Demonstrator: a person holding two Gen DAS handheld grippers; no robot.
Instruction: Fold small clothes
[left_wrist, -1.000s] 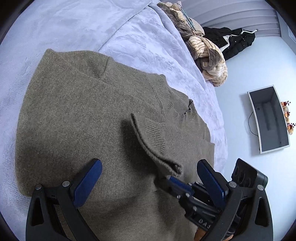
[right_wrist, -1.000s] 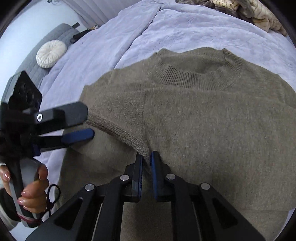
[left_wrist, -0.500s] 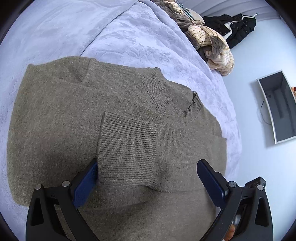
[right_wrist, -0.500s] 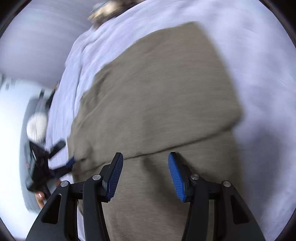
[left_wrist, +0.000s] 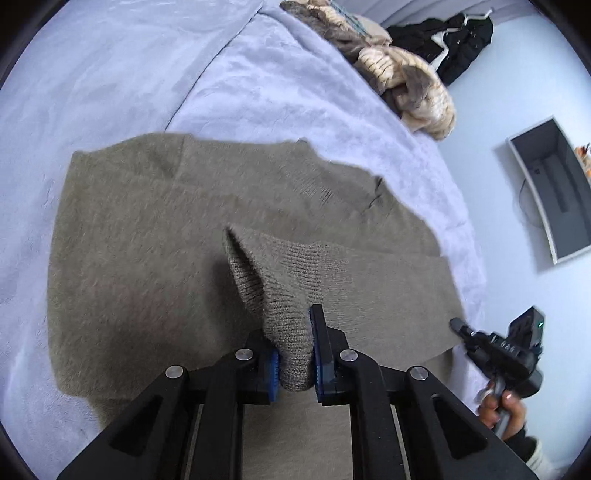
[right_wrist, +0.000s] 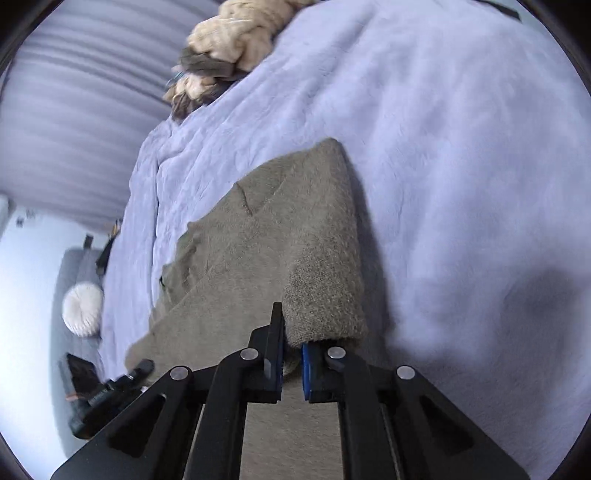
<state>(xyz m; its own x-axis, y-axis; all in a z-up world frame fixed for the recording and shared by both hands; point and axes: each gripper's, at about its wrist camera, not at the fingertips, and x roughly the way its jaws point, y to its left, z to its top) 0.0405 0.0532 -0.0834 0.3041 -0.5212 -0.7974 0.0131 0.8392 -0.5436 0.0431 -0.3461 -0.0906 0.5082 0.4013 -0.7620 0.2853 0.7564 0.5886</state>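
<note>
An olive-brown knit sweater (left_wrist: 155, 236) lies partly folded on the lavender bed cover (left_wrist: 258, 92). My left gripper (left_wrist: 293, 354) is shut on the ribbed sleeve cuff (left_wrist: 284, 291) and lifts it above the sweater's body. My right gripper (right_wrist: 291, 354) is shut on a folded edge of the sweater (right_wrist: 321, 266) at its right side, next to bare bed cover (right_wrist: 461, 166). The right gripper also shows in the left wrist view (left_wrist: 506, 350) at the sweater's right edge. The left gripper shows in the right wrist view (right_wrist: 110, 391) at lower left, blurred.
A heap of beige and brown clothes (left_wrist: 406, 85) lies at the far end of the bed, with a black jacket (left_wrist: 454, 40) behind it. A grey open box (left_wrist: 554, 192) stands on the floor at right. A white round cushion (right_wrist: 83, 308) sits on a grey sofa.
Both grippers were open half a second ago. The left one has closed on the sleeve cuff and raised it. The right one has swung to the sweater's side and closed on its edge.
</note>
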